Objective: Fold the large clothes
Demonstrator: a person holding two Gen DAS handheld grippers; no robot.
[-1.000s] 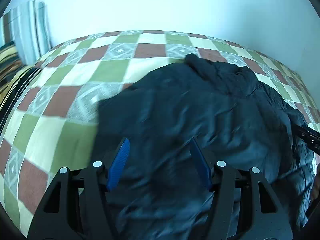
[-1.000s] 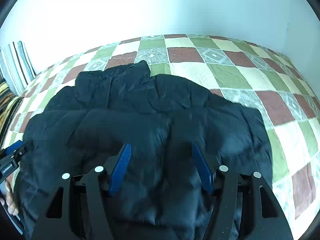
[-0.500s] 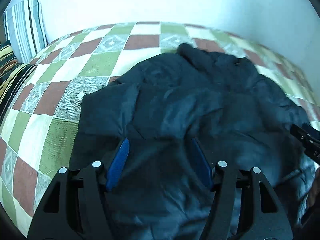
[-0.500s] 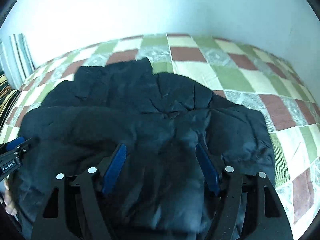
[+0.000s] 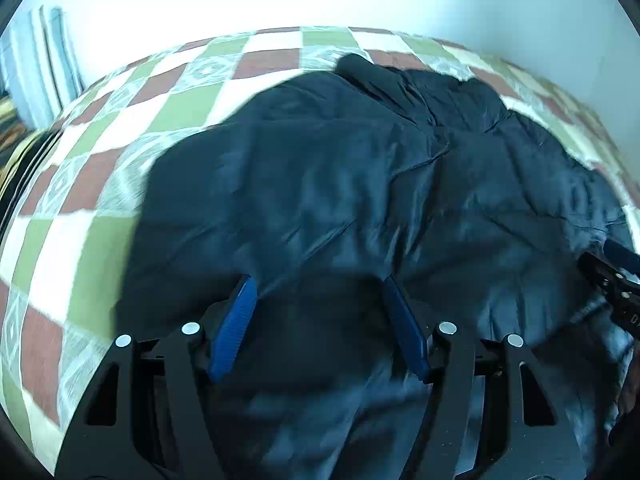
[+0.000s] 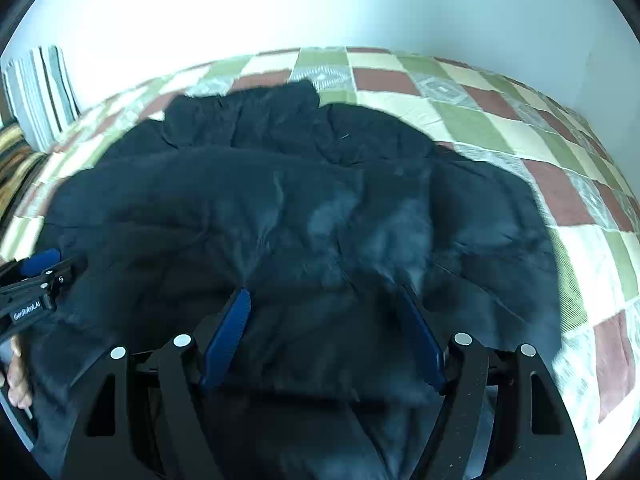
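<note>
A dark navy padded jacket (image 5: 360, 184) lies spread and rumpled across the checked bedspread (image 5: 80, 240). My left gripper (image 5: 318, 284) hangs low over the jacket's near part, blue pads wide apart, with a dark fold of fabric bulging between them but not pinched. In the right wrist view the same jacket (image 6: 280, 208) fills the middle. My right gripper (image 6: 324, 294) is over its near edge; its jaws are opening and the fabric between them is not squeezed. Each gripper shows at the edge of the other's view: the left gripper (image 6: 36, 280) and the right gripper (image 5: 612, 280).
The bedspread (image 6: 480, 120) of green, brown and cream squares runs to a pale wall behind. A striped pillow (image 6: 40, 92) stands at the far left, and a hand (image 6: 16, 376) shows at the left edge. Bare bedspread lies left and right of the jacket.
The right gripper's pads have spread wider apart over the jacket. Both views have shifted slightly and sit a little closer to the fabric. The jacket lies flatter than before.
</note>
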